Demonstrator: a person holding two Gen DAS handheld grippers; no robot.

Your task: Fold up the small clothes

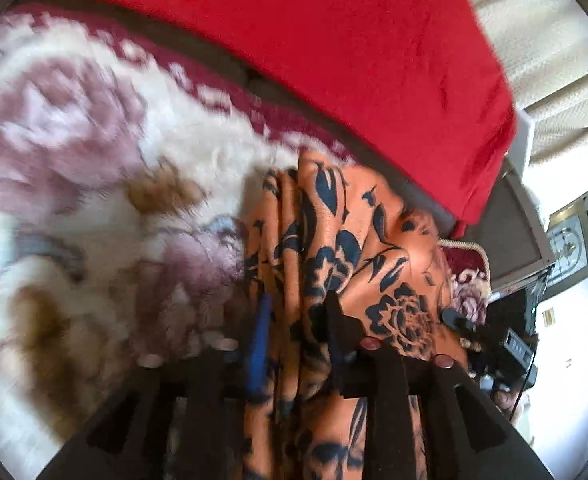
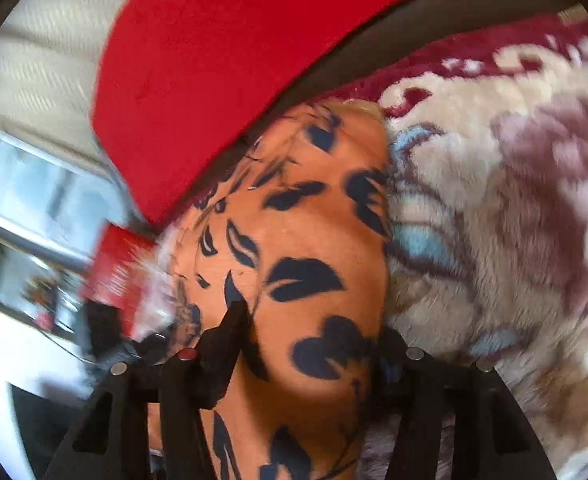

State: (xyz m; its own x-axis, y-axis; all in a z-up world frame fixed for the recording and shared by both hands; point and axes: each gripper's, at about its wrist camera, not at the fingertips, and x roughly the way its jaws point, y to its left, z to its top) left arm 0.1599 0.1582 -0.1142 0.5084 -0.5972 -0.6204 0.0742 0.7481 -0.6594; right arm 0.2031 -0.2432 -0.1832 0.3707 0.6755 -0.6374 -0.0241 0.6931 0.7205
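An orange garment with dark blue flower and leaf print (image 1: 346, 240) hangs bunched between the fingers of my left gripper (image 1: 298, 320), which is shut on it above the fluffy blanket. In the right wrist view the same garment (image 2: 306, 240) fills the space between the fingers of my right gripper (image 2: 310, 320), which is shut on it; its right finger is mostly hidden under the cloth. Both views are blurred by motion.
A cream fleece blanket with mauve flowers and a dark red border (image 1: 94, 160) (image 2: 494, 200) covers the surface below. A bright red cushion or cover (image 1: 314, 48) (image 2: 222, 60) lies behind it. Cream curtains (image 1: 546, 40) and a window (image 2: 46, 184) are at the side.
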